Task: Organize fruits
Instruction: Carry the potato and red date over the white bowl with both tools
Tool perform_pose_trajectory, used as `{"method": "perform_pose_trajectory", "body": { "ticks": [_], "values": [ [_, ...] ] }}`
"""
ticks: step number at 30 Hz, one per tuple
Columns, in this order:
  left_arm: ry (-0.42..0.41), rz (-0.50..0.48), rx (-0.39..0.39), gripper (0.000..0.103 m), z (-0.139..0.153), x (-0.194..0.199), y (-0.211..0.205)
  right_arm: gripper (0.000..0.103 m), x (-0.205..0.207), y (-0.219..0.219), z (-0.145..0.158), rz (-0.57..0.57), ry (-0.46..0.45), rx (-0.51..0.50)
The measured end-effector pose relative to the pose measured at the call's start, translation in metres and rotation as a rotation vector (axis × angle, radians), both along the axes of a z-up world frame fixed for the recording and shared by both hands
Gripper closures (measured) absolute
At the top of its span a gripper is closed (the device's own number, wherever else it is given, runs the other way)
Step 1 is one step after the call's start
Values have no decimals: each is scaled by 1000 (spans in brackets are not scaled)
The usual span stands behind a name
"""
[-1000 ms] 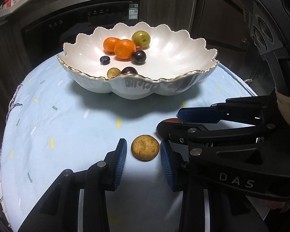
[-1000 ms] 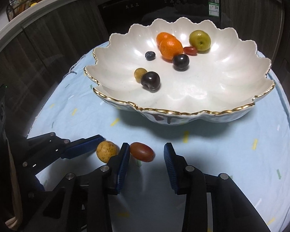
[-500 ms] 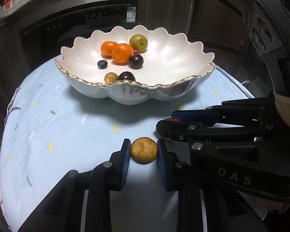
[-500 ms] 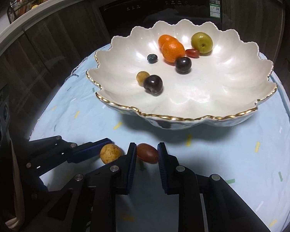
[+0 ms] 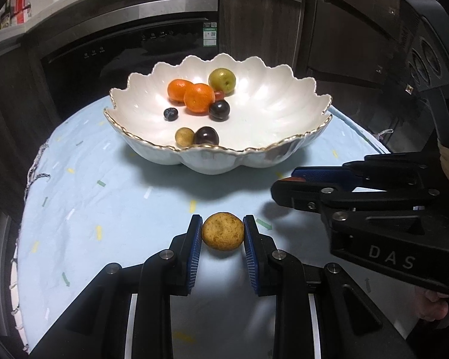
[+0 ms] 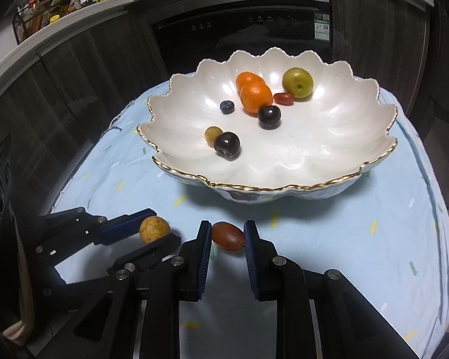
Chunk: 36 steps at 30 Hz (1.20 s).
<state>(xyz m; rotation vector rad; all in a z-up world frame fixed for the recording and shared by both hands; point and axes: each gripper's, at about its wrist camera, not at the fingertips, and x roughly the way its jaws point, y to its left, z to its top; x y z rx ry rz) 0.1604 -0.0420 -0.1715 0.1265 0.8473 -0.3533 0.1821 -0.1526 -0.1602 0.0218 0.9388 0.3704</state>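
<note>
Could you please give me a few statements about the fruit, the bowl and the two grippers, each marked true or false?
1. The left gripper is shut on the yellow-brown fruit. True.
2. The right gripper is open with nothing between its pads. False: it is shut on the red oval fruit.
3. Two orange fruits lie in the scalloped white bowl. True.
4. The green round fruit sits on the blue cloth outside the bowl. False: it lies inside the bowl, toward its far side.
5. The bowl holds no dark fruit. False: two dark cherries and a blueberry lie in it.
</note>
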Motion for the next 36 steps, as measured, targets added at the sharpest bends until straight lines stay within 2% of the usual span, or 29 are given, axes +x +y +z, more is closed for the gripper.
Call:
{"method": "perform_pose_trajectory", "body": {
  "ticks": [11,20,36],
  "values": [
    [-40,28,26,75,21,-10,0,79,-15,-6,21,-19,-54,-7],
    [-59,42,13,75,40,-9,1,79,-21,-10,41,-32,-100,-7],
    [-104,72,21,75,68,16,0,79,-11,-25,62,-84,-152,-17]
  ]
}}
